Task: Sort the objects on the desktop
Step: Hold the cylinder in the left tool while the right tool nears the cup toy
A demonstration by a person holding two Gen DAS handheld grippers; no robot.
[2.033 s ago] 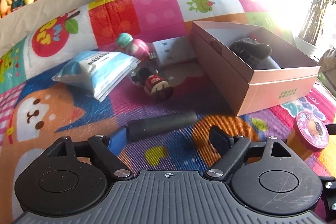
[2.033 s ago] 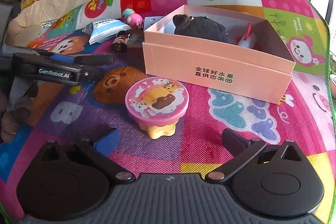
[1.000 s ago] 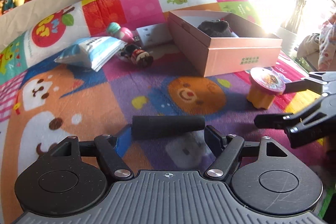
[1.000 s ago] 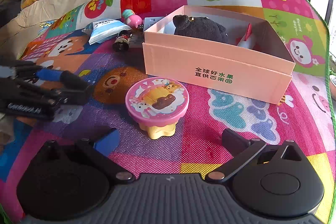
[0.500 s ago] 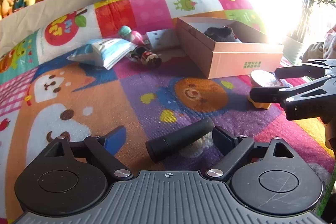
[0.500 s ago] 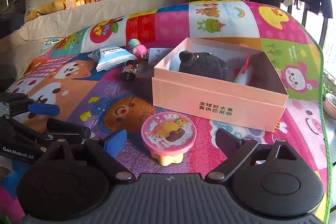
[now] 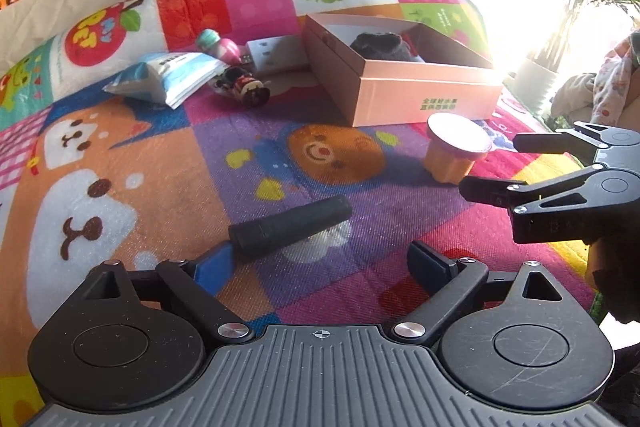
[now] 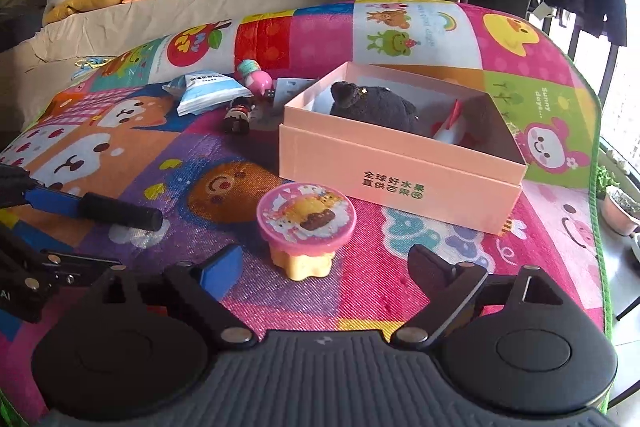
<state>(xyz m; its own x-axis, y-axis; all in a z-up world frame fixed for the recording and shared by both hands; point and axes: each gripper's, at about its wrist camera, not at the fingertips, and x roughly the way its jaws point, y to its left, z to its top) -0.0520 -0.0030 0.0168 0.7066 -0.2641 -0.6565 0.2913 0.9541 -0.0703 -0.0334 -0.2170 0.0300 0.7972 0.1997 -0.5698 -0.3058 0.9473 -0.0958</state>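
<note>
Judging by the pink box (image 8: 400,167) holding only a dark plush (image 8: 376,105), most items wait outside: the black cylinder (image 7: 290,227) lies free before the opening, empty left gripper (image 7: 320,261), and the right gripper (image 8: 326,261), also opening, holds nothing near the pink-lidded cup (image 8: 306,227).

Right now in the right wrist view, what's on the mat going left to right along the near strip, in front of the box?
Left tool → black cylinder → pink-lidded toy cup → near right corner of the pink box.
</note>
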